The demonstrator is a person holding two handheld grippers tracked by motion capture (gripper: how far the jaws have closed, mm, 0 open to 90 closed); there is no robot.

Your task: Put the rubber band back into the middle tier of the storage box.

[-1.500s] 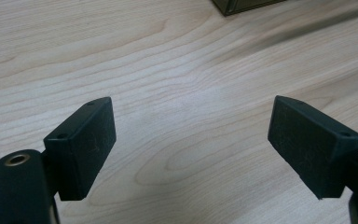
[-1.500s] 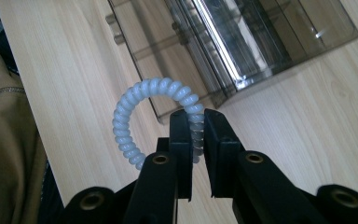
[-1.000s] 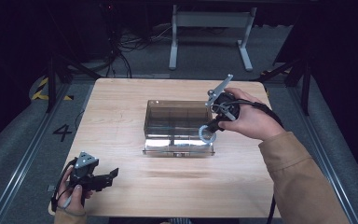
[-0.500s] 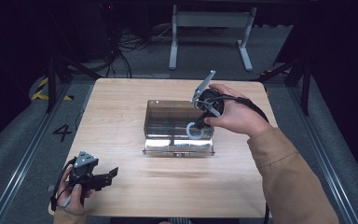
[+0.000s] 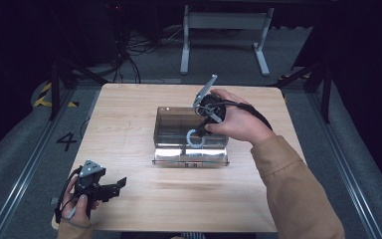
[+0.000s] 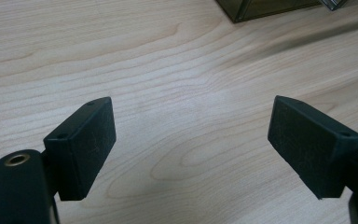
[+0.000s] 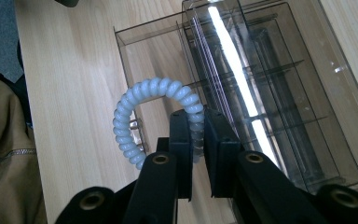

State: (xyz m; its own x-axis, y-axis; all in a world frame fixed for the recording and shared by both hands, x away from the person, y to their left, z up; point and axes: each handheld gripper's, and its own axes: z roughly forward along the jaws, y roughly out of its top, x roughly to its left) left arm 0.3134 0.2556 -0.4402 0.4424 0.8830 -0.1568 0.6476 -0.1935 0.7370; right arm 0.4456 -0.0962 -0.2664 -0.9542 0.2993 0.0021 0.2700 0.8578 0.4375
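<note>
Right gripper view: hand-held gripper (image 7: 196, 140) pinches coiled ring (image 7: 140, 116), standing on edge, above box (image 7: 307, 93).

I'm pinching a pale blue coiled hair tie (image 7: 142, 116) in my right hand-held gripper (image 7: 198, 135), its loop curling out left of the jaws. Beyond them a clear smoky divided box (image 7: 279, 93) is sitting on the wooden tabletop (image 7: 70, 84).
</note>
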